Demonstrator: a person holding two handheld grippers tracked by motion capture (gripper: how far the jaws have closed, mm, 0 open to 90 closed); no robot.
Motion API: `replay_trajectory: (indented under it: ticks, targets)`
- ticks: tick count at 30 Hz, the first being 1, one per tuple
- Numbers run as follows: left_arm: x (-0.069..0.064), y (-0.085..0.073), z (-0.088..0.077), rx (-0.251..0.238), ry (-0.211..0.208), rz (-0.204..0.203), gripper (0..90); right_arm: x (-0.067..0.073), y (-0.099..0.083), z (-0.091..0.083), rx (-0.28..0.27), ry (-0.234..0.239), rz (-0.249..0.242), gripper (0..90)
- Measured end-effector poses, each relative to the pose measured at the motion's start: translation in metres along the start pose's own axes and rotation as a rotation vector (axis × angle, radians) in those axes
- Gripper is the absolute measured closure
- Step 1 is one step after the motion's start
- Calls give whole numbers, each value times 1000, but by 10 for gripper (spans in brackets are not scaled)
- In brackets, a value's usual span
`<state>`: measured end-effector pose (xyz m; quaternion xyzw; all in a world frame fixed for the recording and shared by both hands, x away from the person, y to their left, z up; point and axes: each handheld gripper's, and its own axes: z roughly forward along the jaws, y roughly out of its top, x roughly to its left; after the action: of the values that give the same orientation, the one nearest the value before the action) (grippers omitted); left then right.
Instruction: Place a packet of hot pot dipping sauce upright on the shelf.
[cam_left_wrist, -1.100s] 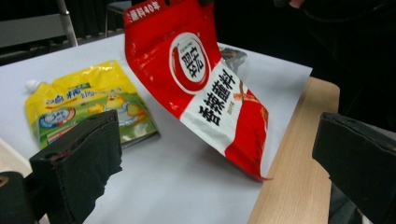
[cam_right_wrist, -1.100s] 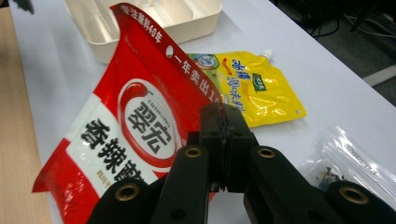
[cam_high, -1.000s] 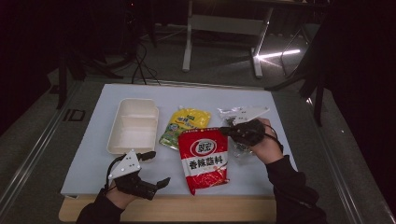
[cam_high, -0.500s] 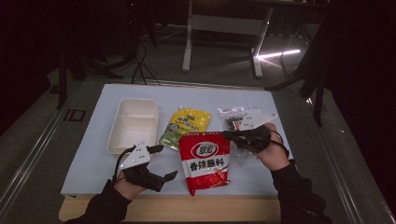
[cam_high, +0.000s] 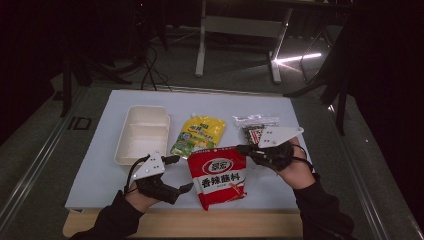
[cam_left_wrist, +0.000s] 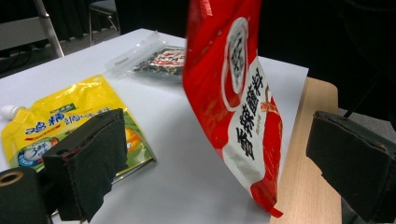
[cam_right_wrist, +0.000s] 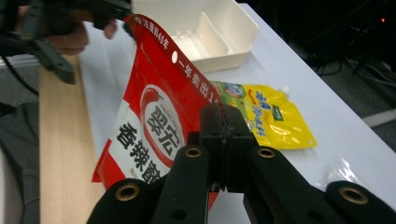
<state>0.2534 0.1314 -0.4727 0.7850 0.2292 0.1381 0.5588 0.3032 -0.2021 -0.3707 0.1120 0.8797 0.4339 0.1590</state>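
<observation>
Sitting at the far left of the white worktop (cam_high: 105, 165), one cream lunch box (cam_high: 142, 134) lies open with a divider splitting it into two compartments, and both look bare inside. One red sachet (cam_high: 218, 176) with white lettering is lifted by its top corner: the right gripper (cam_high: 243, 148) has its jaws pressed together on that edge, so the pack hangs tilted with its lower end near the wooden front strip of the worktop. In the right gripper view the closed jaws pinch the red film just below the printed top band. One yellow pouch (cam_high: 198, 135) with a small spout lies flat between the lunch box and the red sachet. One clear zip bag (cam_high: 255, 127) holding dark contents lies flat at the far right, partly behind the right gripper's grey plate. The left gripper (cam_high: 180, 174) hovers just left of the red sachet with its jaws wide apart and nothing between the pads; in the left gripper view the sachet hangs ahead of them, untouched.
</observation>
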Motion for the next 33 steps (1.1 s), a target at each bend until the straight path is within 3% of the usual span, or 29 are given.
replay_trajectory:
  ticks: [4, 12, 19, 23, 33]
  targets:
    - [1, 1, 0, -1, -19, 5, 78, 10, 9, -5, -23, 30, -36, 892]
    - [2, 6, 0, -21, -91, 31, 224, 23, 24, -10, -50, 53, -100, 893]
    - [8, 17, 0, -36, -65, 41, 311, 22, 38, -13, -50, 44, -132, 893]
    - [12, 22, 0, -38, -79, 41, 336, 22, 45, -14, -52, 40, -143, 892]
    - [3, 31, 5, -5, -127, 86, 763, 25, 58, -8, -52, 70, -161, 891]
